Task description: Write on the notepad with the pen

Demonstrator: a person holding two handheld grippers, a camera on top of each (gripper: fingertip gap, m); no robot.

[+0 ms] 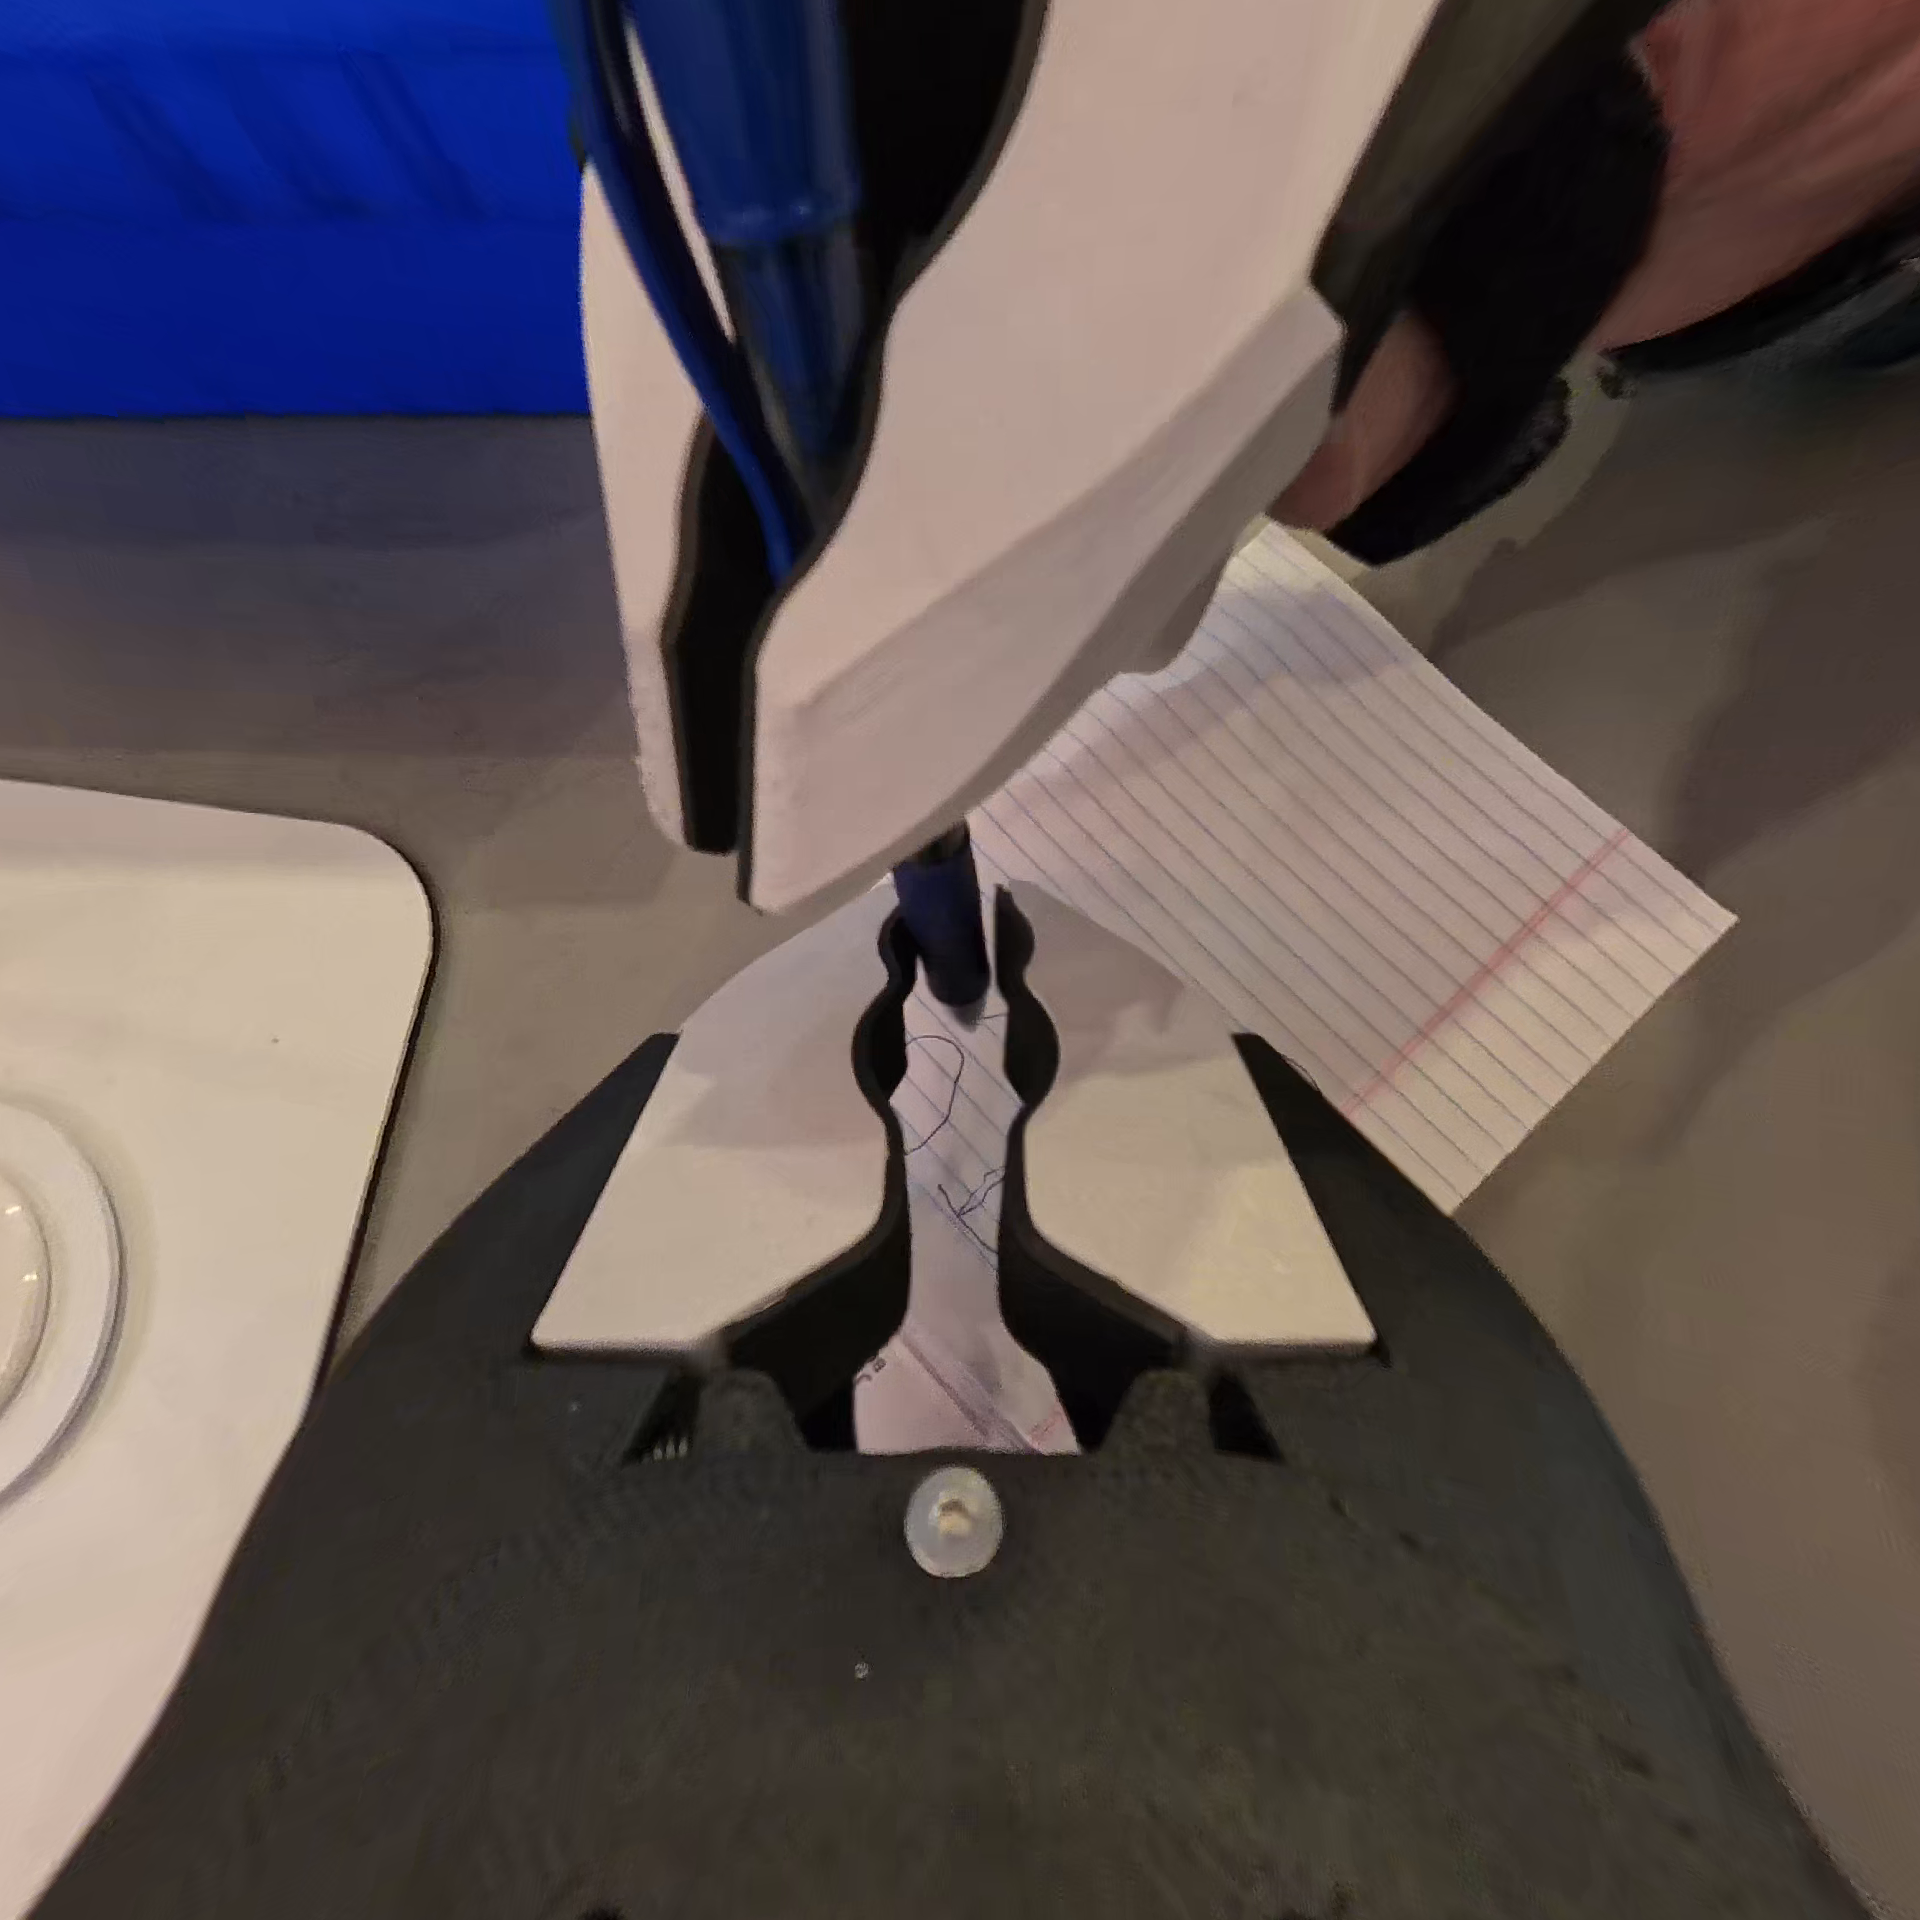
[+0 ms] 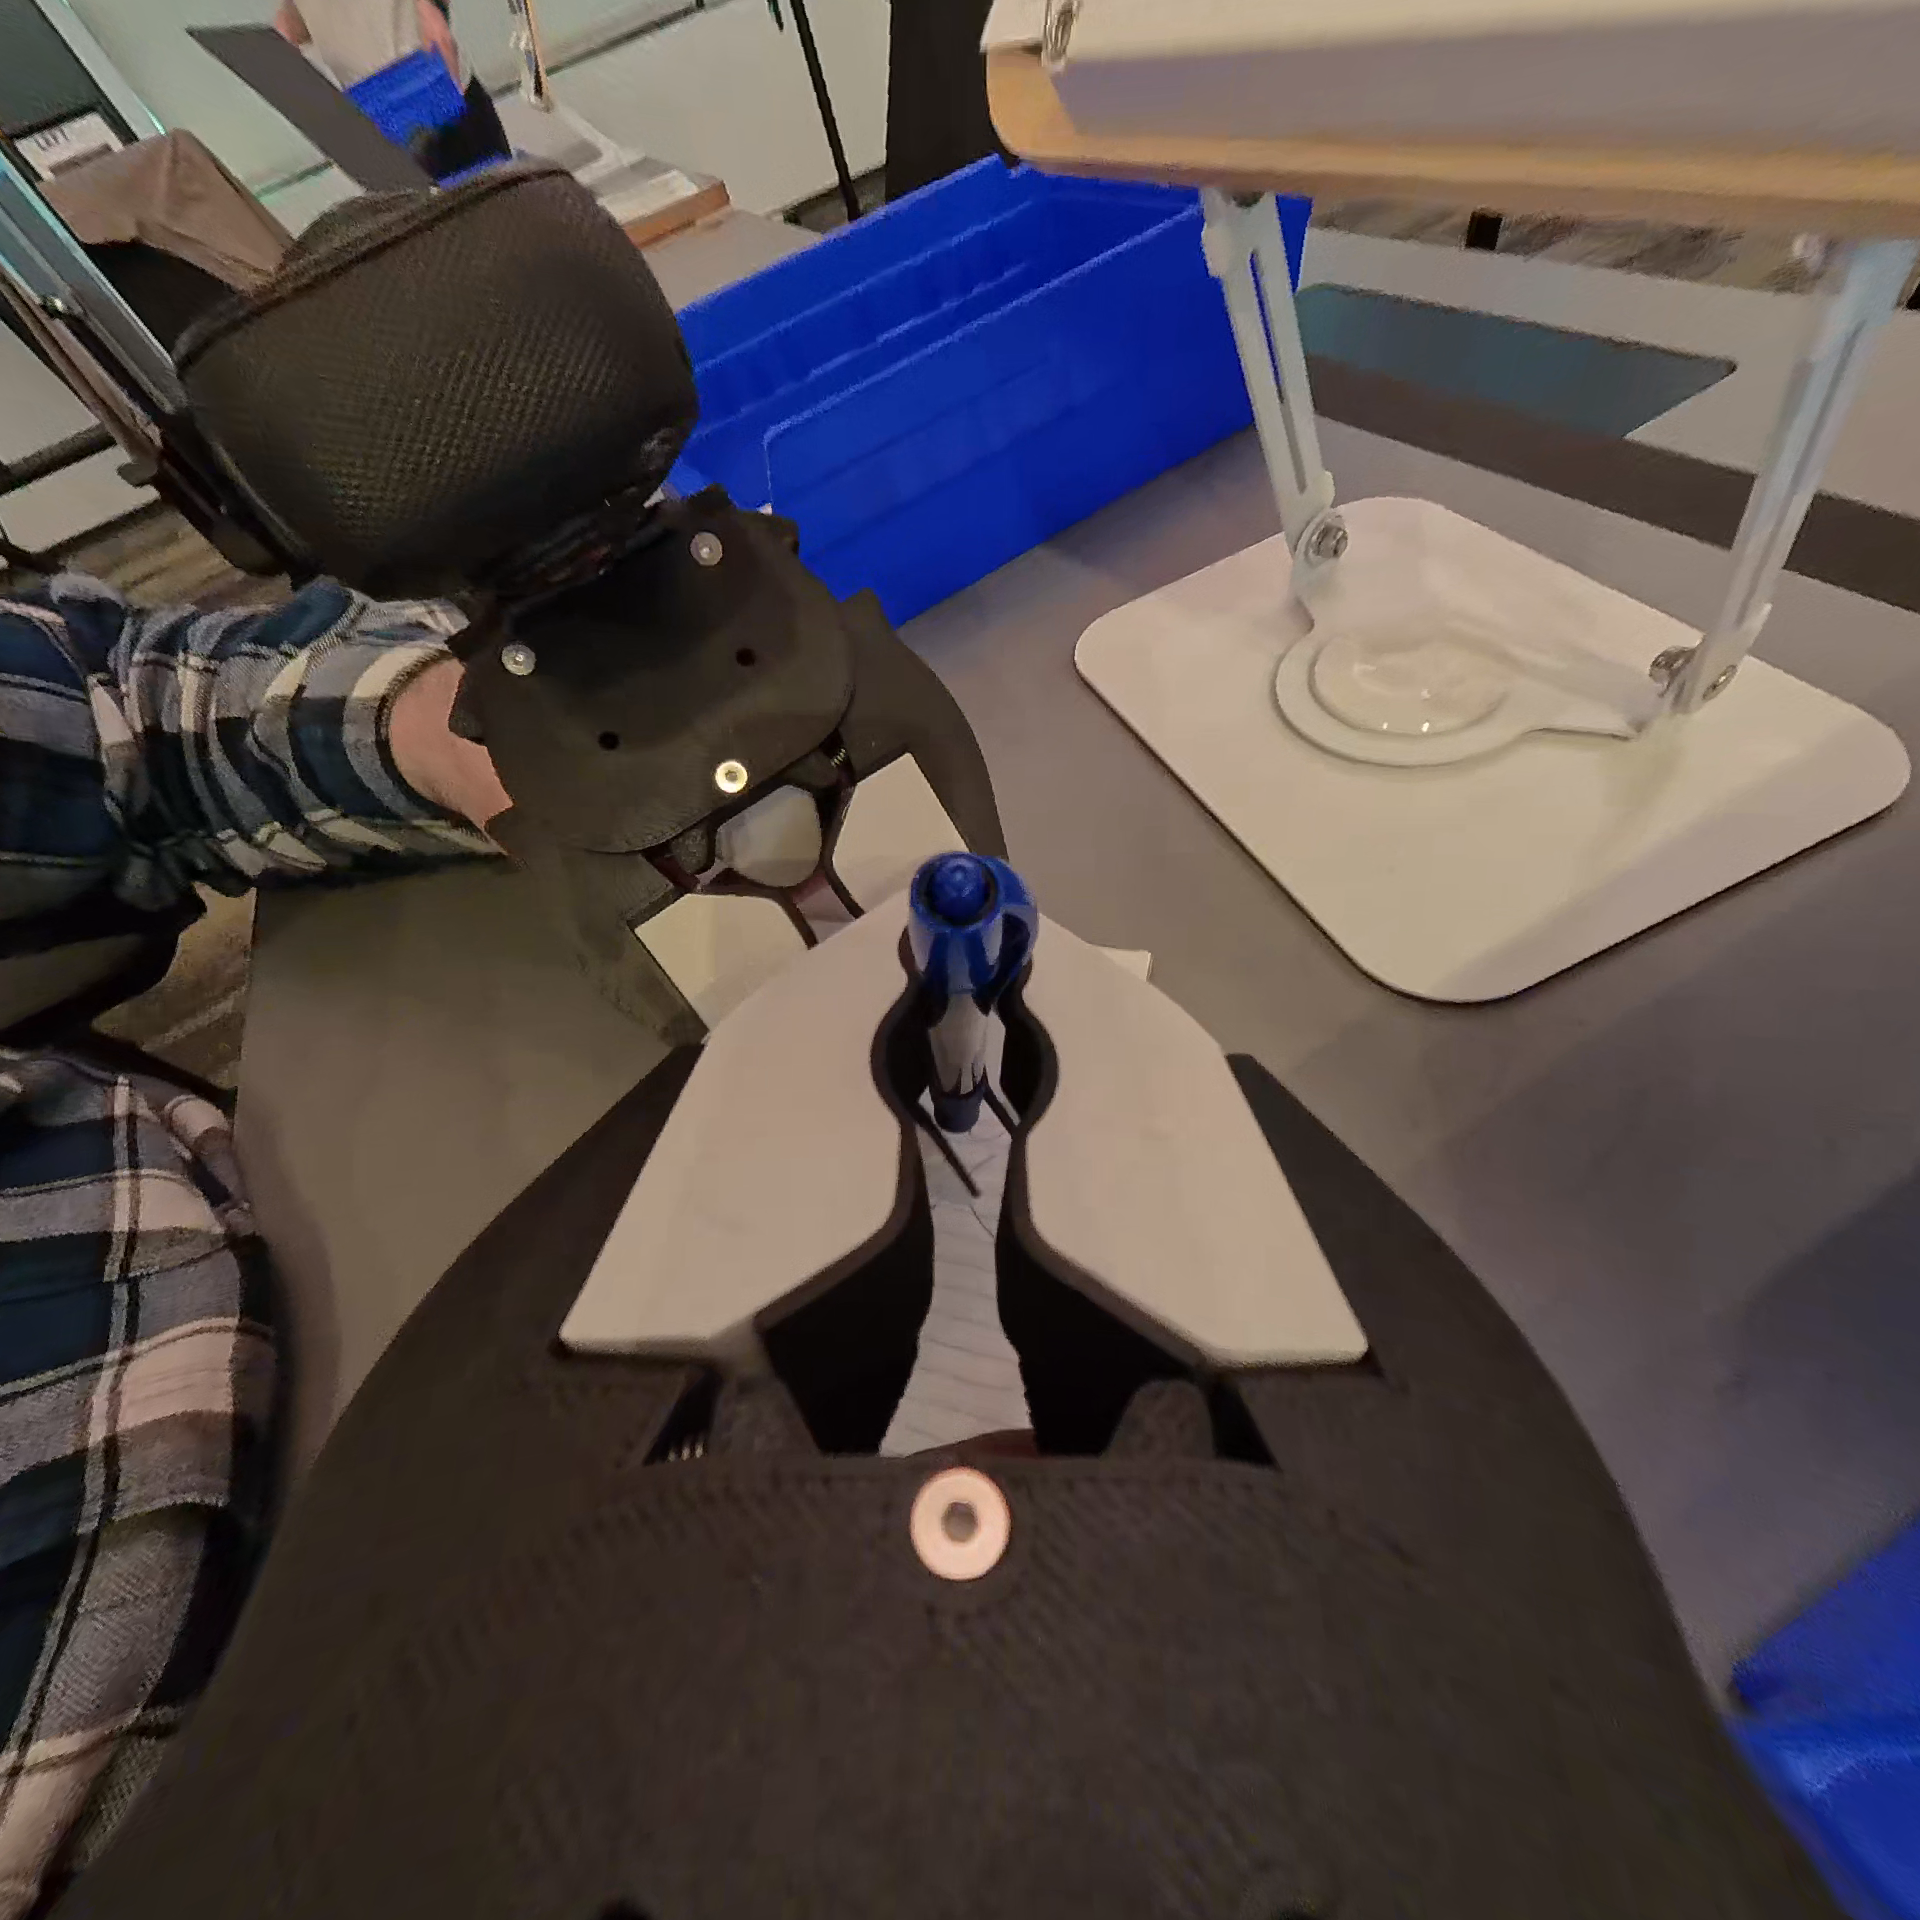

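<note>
Pen is clamped upright between the right gripper fingers, tip down on the lined notepad, where blue scribbles are already seen. Left gripper is laid over the pad's near part, fingers narrowly apart, nothing gripped; the pen tip is seen between them, untouched. Risks, as judged: the pad could be dragged across the worktop if hold-down pressure is lost; the pen could be knocked by the left fingers; the stroke could be skewed if the barrel slips.
</note>
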